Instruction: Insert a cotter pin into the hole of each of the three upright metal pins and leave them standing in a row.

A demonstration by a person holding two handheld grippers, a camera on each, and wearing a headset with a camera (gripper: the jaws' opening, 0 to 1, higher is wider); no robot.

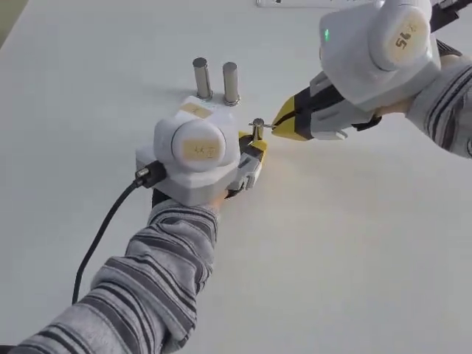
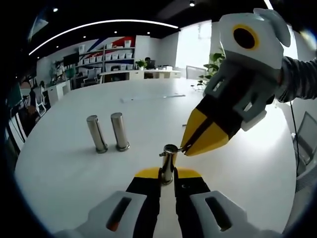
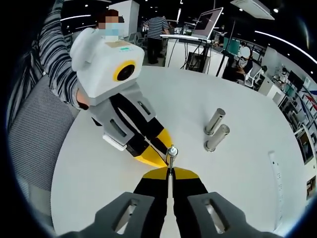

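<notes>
Step in hand: inserting cotter pin. Your left hand-held gripper clamps metal pin upright on tabletop, well in from edges. Your right hand-held gripper pinches cotter pin at hole near pin top. Two other metal pins stand beside, toward far edge. Next: push cotter pin straight through; hold left grip steady.

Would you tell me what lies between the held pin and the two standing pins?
Only bare table, clearest in the left gripper view.
</notes>
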